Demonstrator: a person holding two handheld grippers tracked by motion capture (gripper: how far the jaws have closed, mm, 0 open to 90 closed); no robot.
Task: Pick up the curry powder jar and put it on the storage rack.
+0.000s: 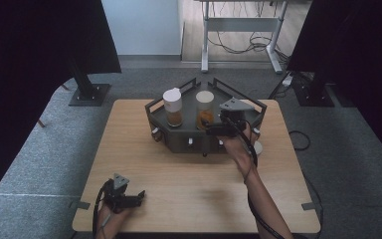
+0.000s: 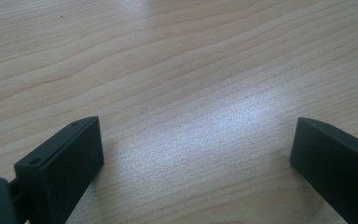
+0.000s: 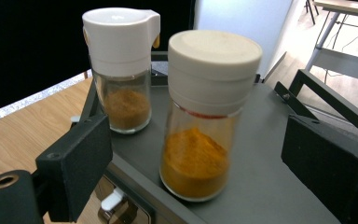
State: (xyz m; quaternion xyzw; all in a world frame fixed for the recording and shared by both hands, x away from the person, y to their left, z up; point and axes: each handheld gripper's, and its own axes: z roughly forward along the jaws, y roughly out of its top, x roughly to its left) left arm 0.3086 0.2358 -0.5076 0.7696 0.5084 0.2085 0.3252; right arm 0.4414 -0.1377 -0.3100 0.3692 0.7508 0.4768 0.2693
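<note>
A dark grey railed tray (image 1: pixel 154 107) stands at the far middle of the wooden table (image 1: pixel 189 184). On it stand two glass spice jars: one with a white flip cap and brown powder (image 1: pixel 172 107) (image 3: pixel 123 93), one with a cream round lid and orange powder (image 1: pixel 204 110) (image 3: pixel 200 158). My right gripper (image 1: pixel 211 128) (image 3: pixel 198 123) reaches over the tray's front right, open, its jaws standing either side of the orange jar without touching it. My left gripper (image 1: pixel 138 197) (image 2: pixel 195 126) rests low over the table's near left, open, with bare wood between its jaws.
A small white round thing (image 1: pixel 257 147) lies on the table beside the tray's right corner. Small pale knobs (image 3: pixel 111 200) line the tray's front wall. Black curtains and stand bases flank the table; a desk frame (image 1: pixel 241 35) stands beyond.
</note>
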